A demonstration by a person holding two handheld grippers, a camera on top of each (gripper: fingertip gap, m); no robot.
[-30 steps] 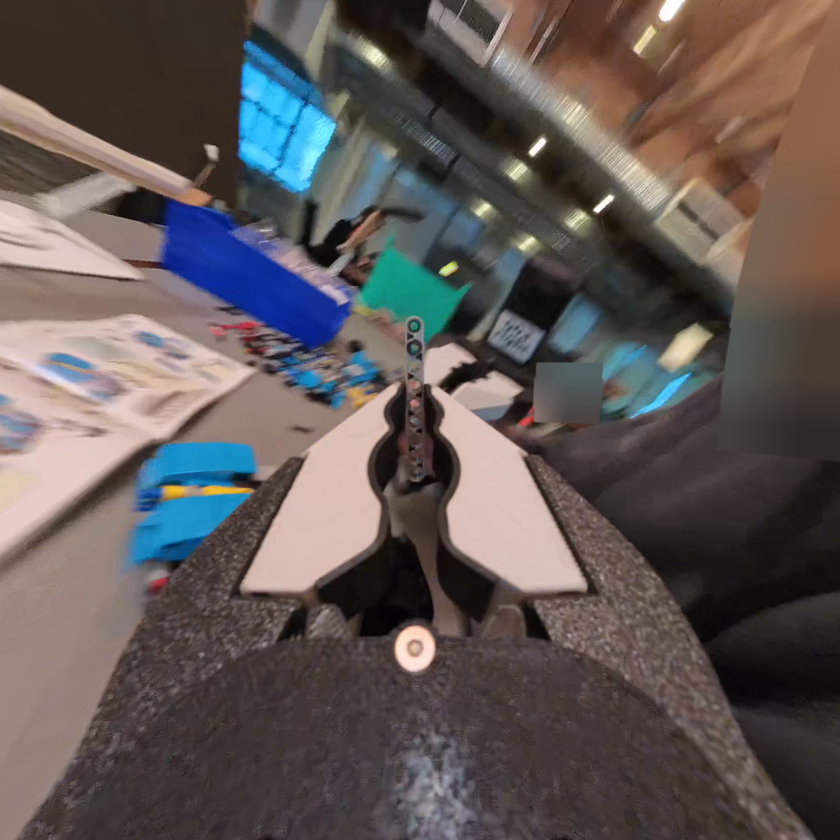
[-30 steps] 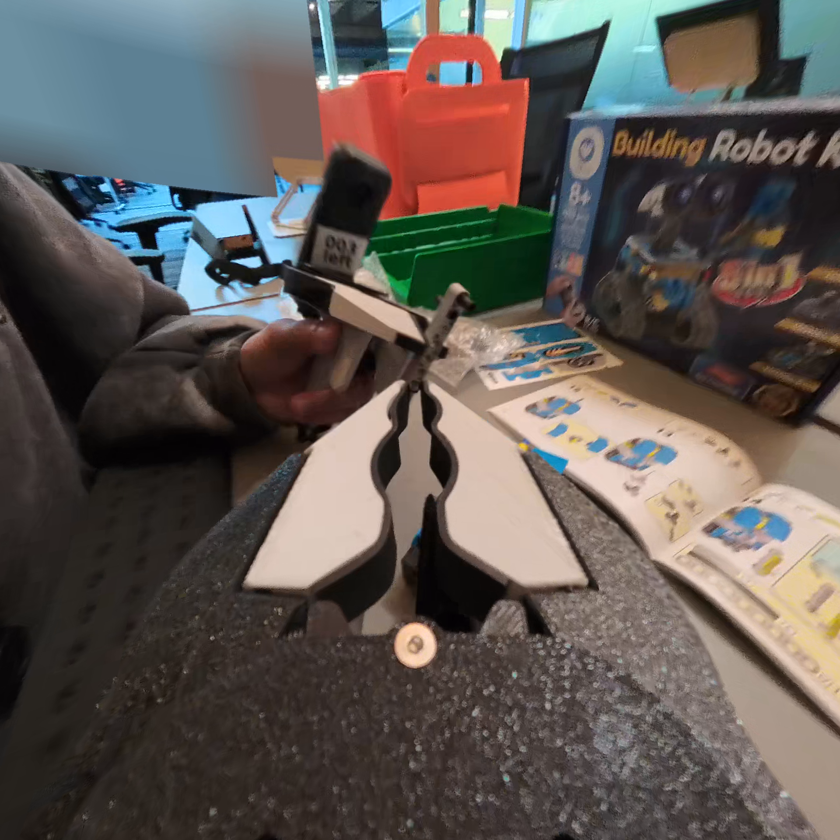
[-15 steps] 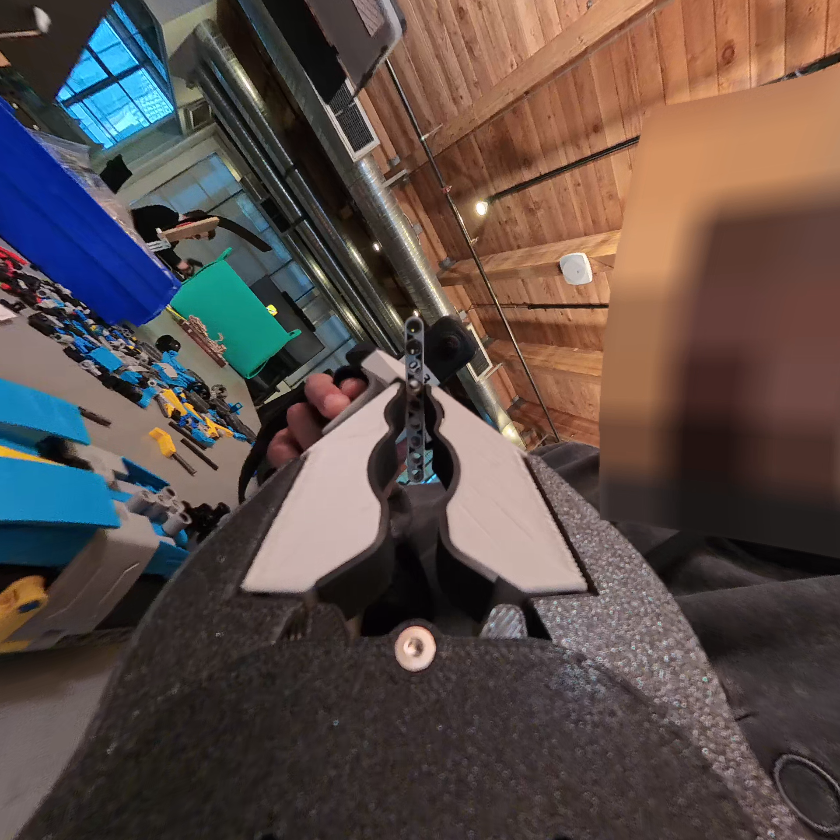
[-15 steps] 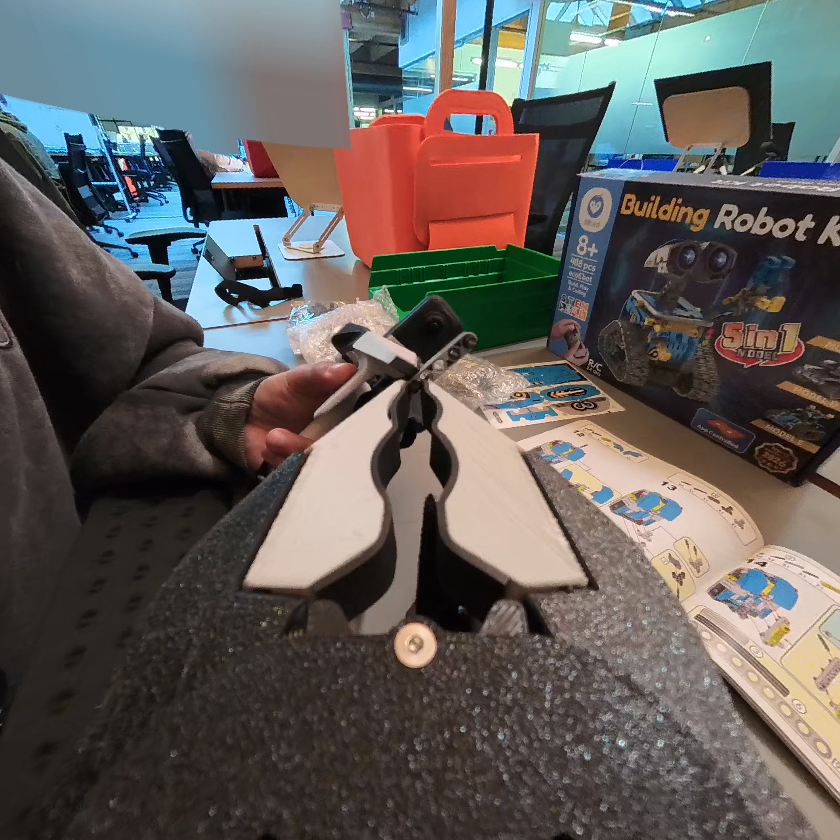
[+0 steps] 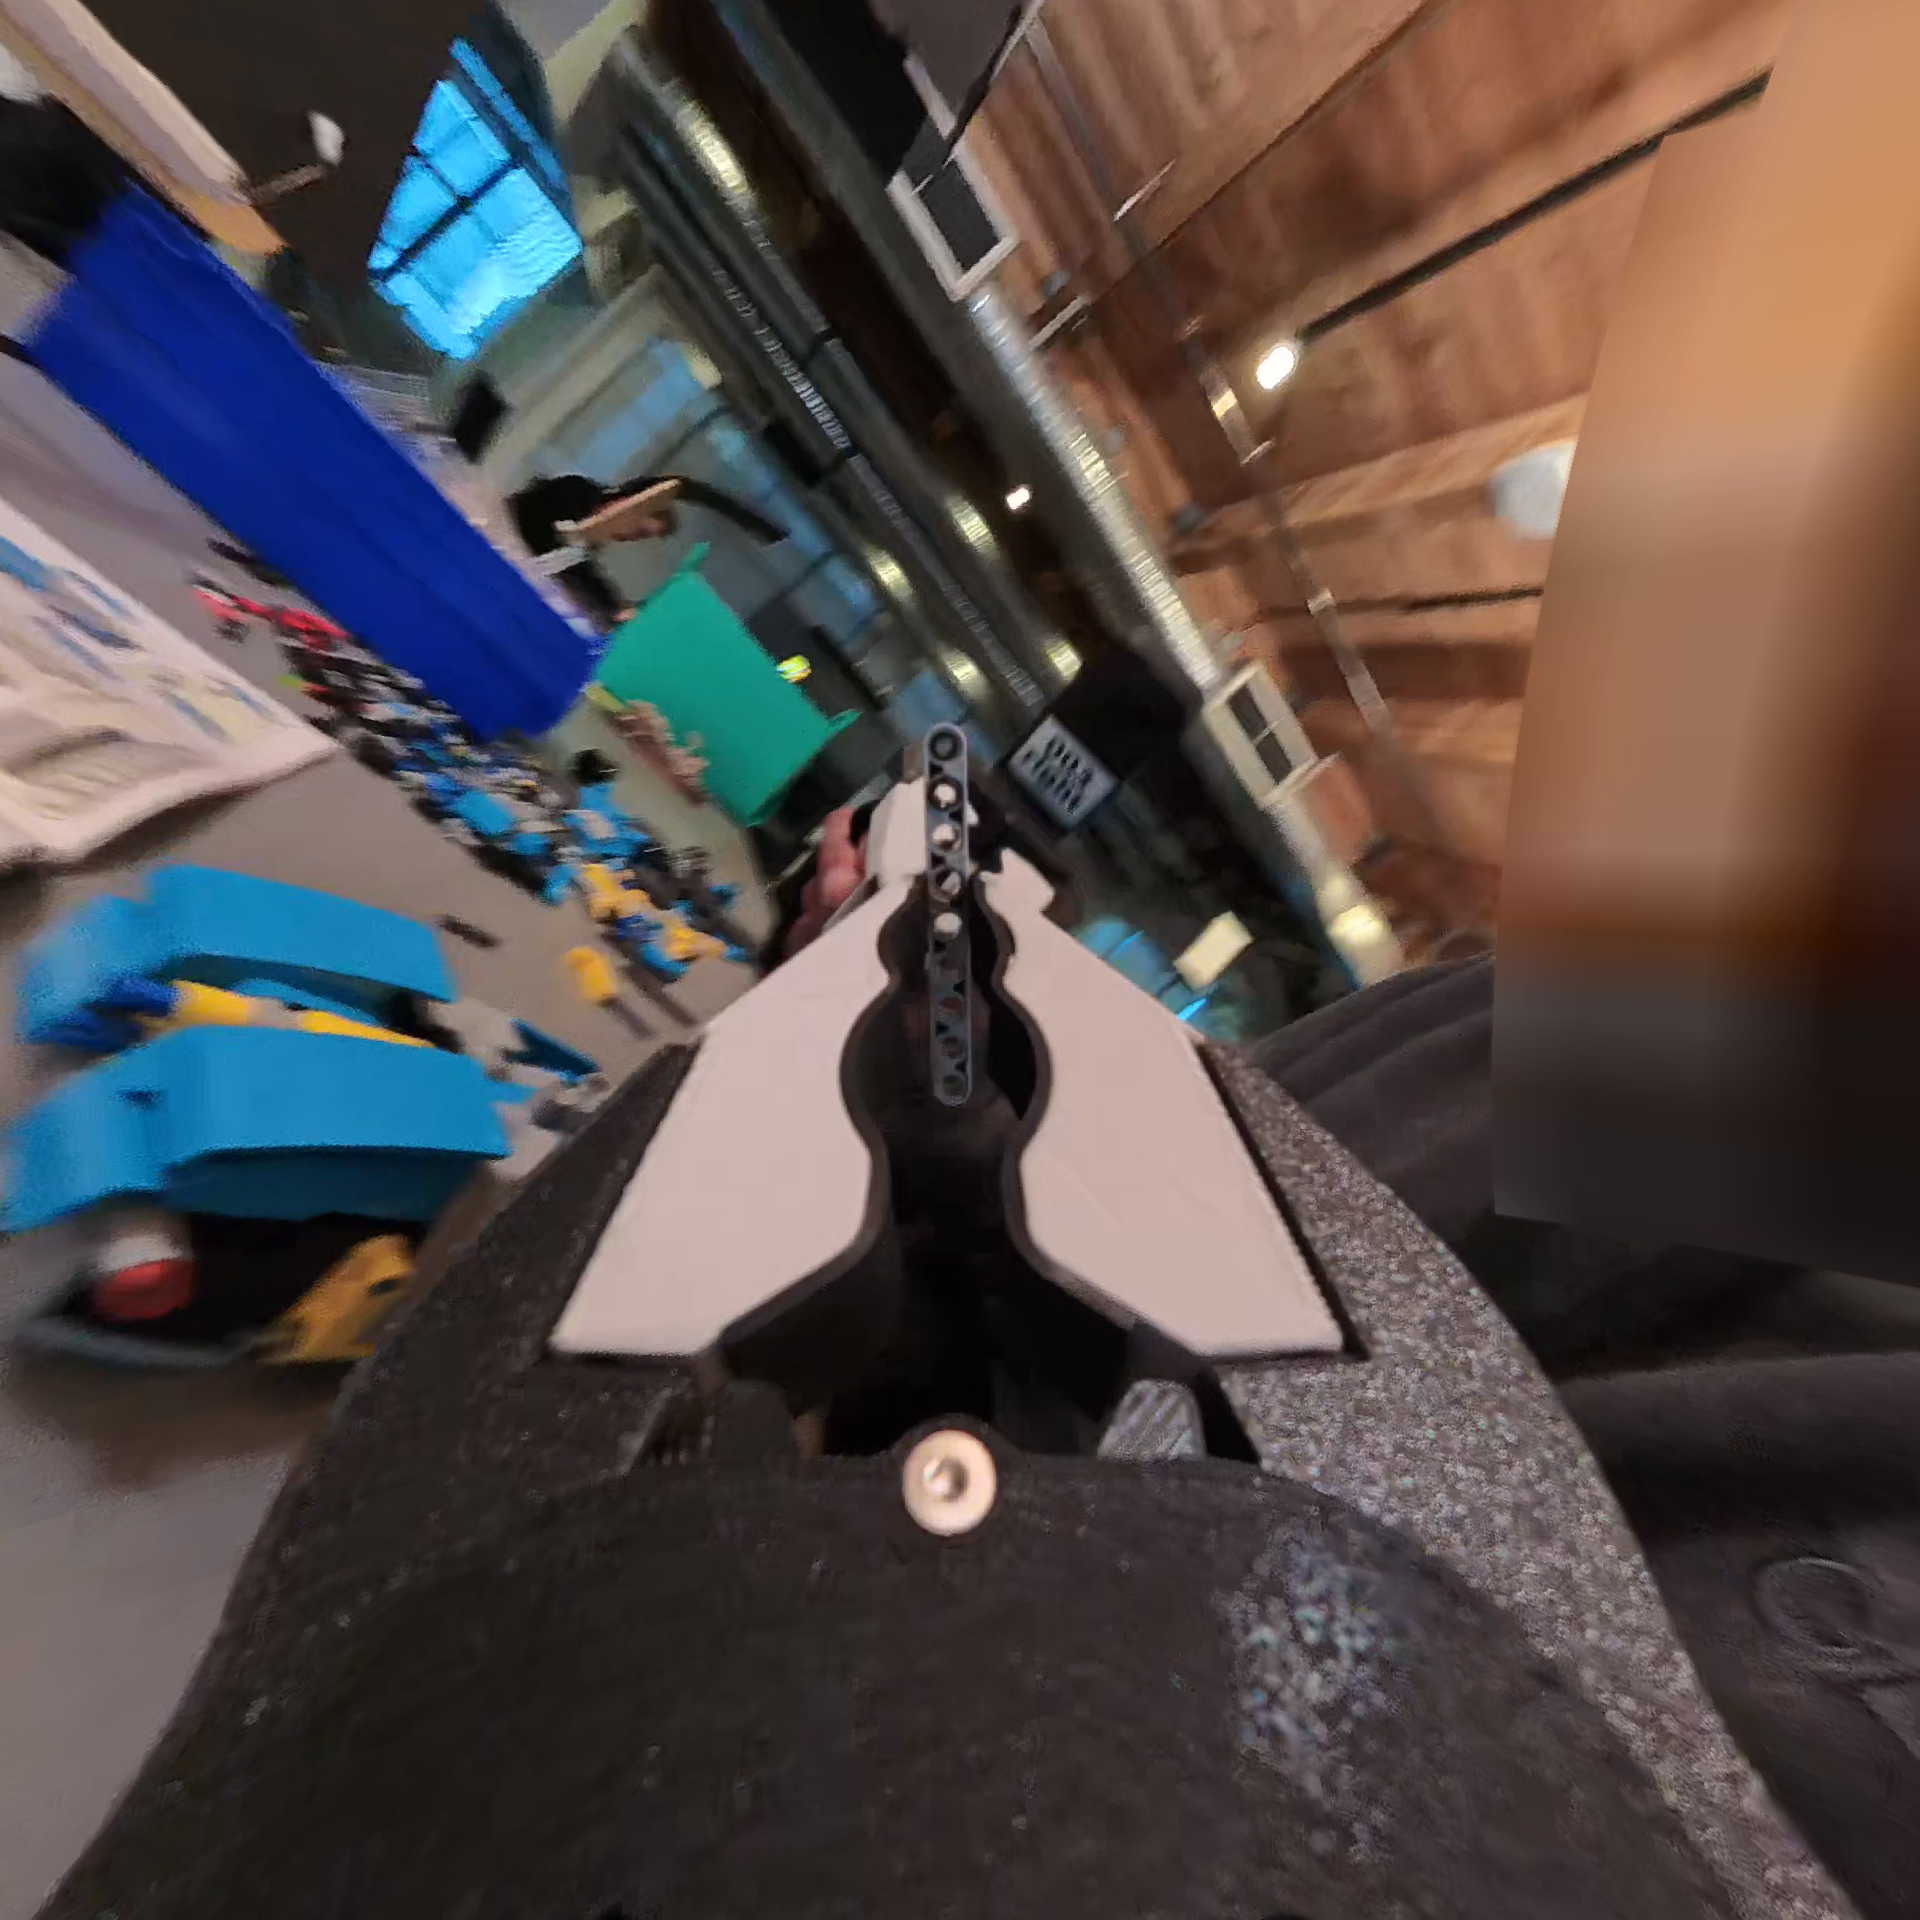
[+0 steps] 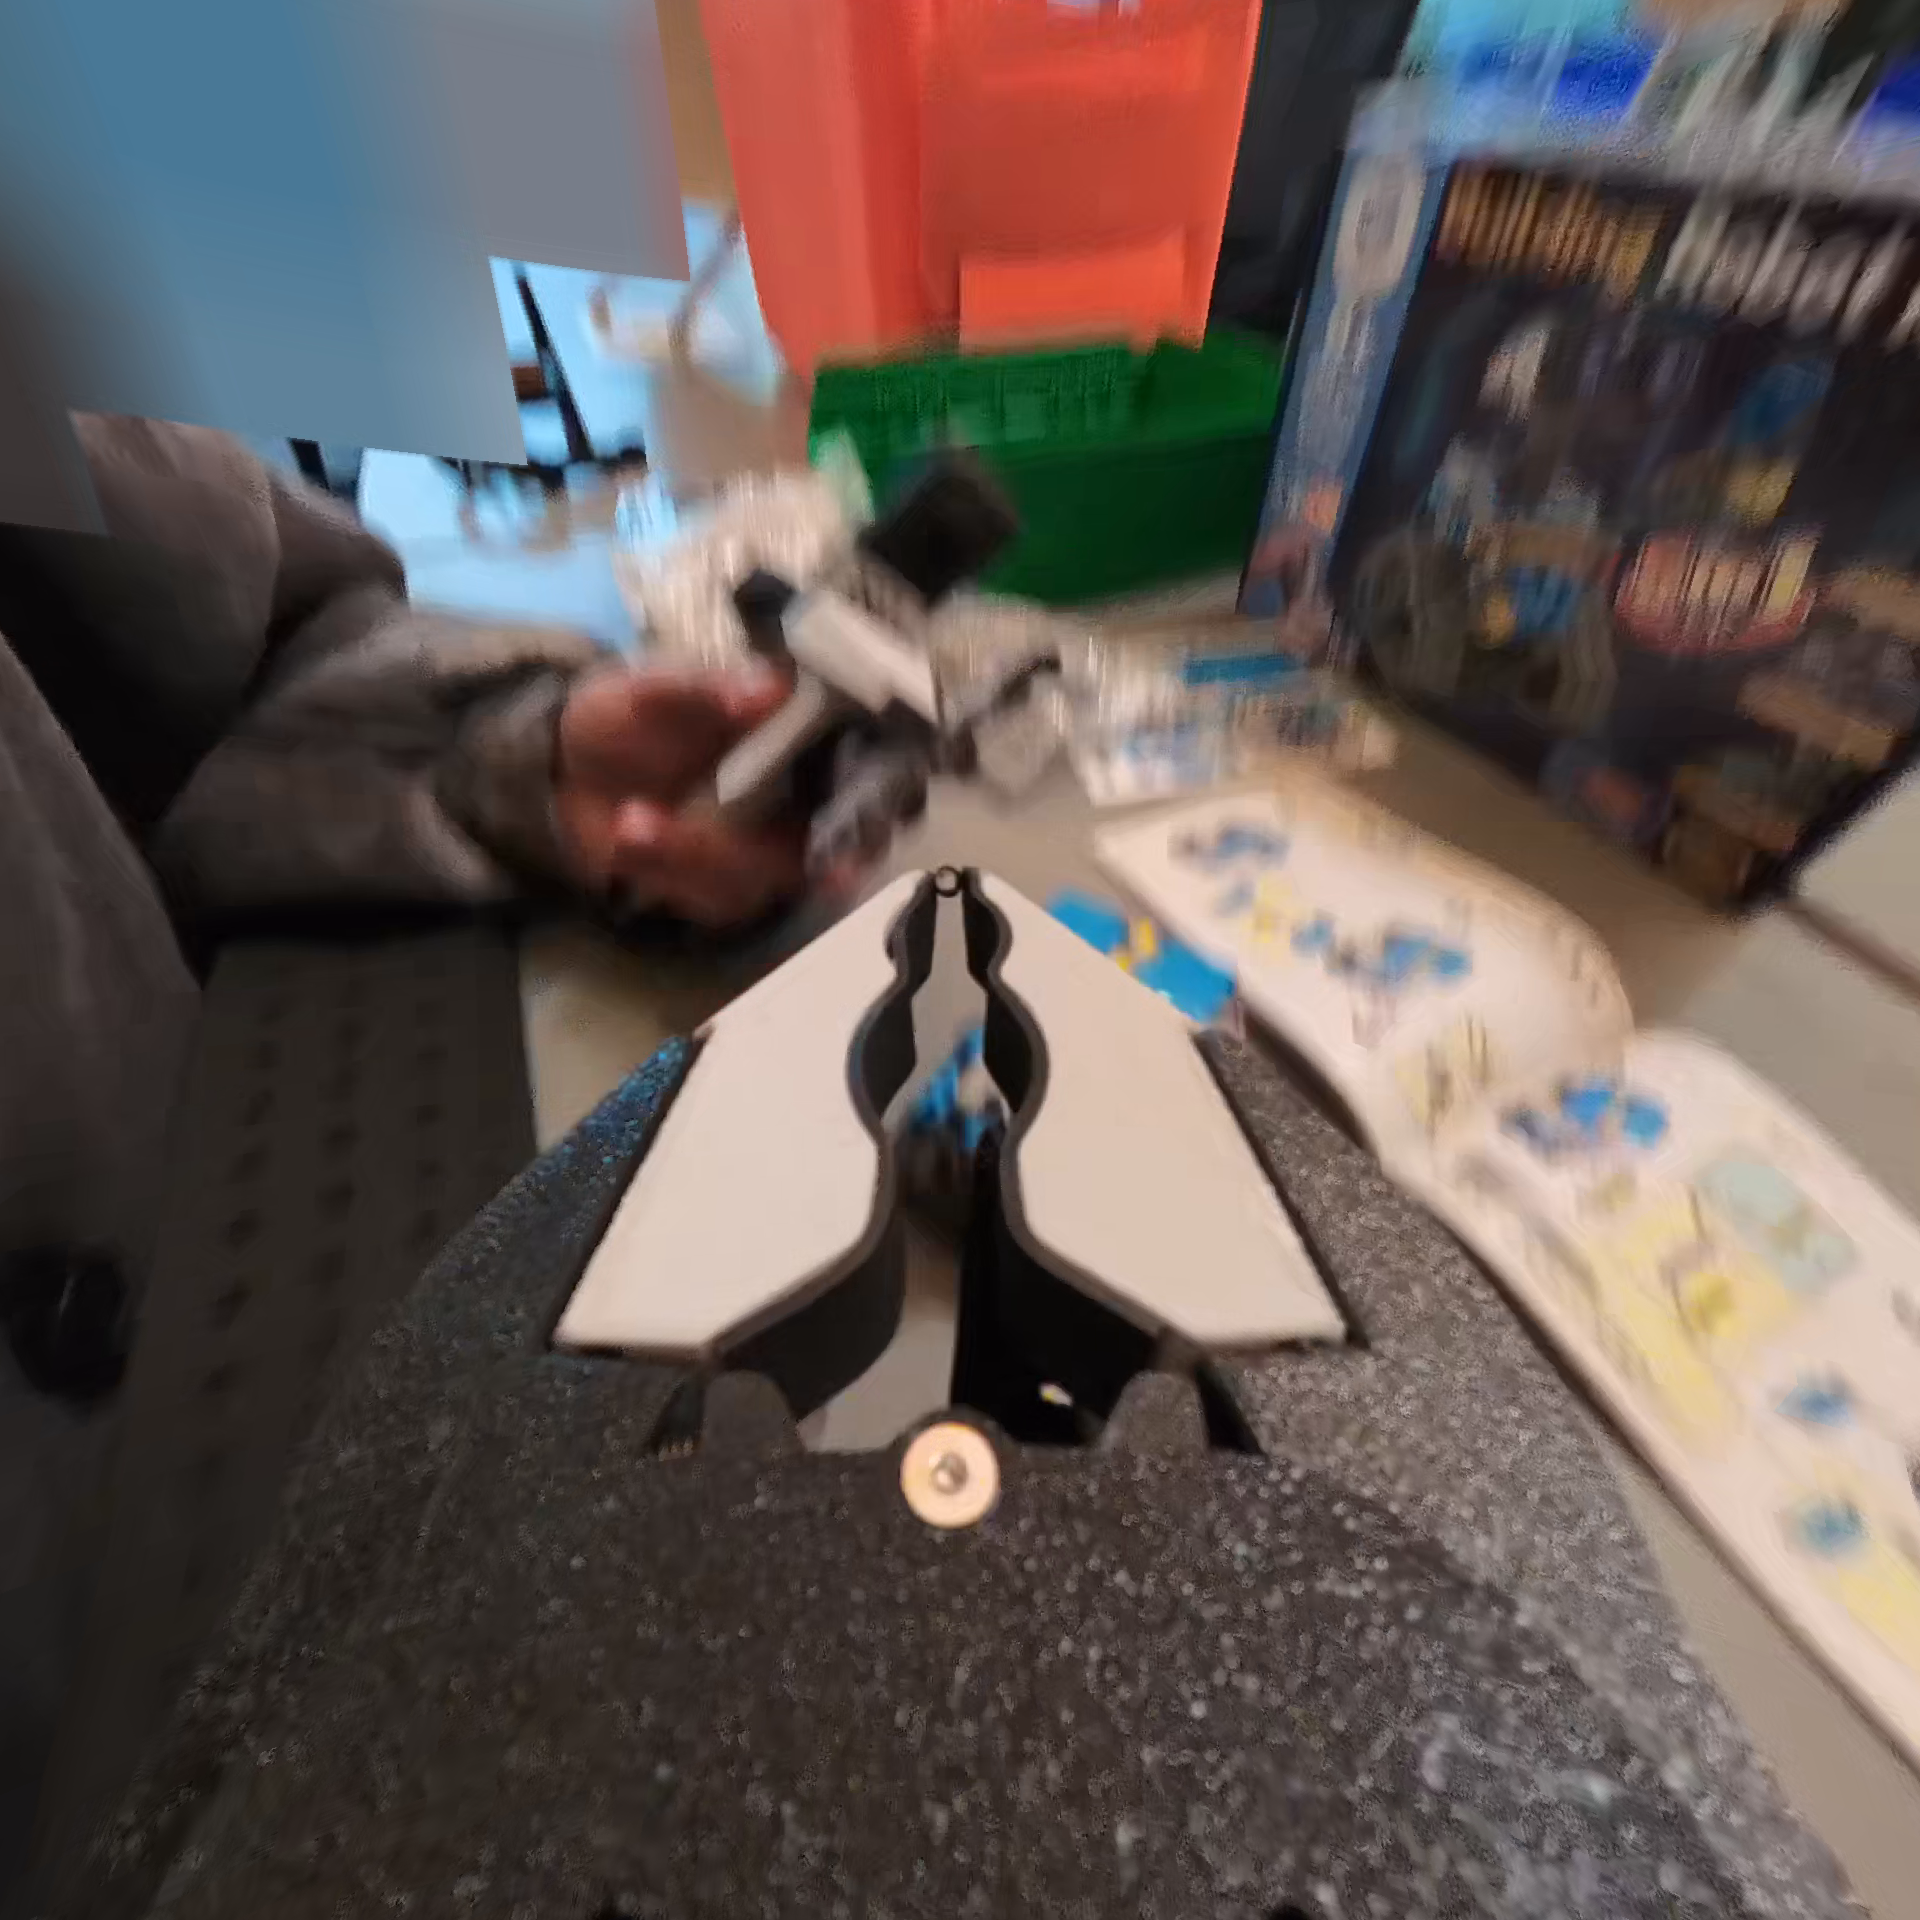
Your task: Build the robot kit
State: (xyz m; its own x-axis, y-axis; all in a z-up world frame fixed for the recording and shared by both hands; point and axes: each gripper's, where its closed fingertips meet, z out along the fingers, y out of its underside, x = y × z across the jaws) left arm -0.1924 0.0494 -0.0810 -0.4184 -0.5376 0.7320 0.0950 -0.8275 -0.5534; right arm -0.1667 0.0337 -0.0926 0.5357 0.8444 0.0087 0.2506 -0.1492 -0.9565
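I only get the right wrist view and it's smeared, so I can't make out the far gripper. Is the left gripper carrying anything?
Observer: Yes. The left wrist view shows the left gripper shut on a grey beam with holes.
Operator: How does the beam sit in it?
Observer: Lengthwise along the gripper, with its far end sticking out past the tips.
Operator: What lies on the table on that side?
Observer: A blue and yellow part-built model sits to the left of the gripper, near the camera.
Operator: Anything behind it?
Observer: Loose blue parts are scattered in front of a blue bin.
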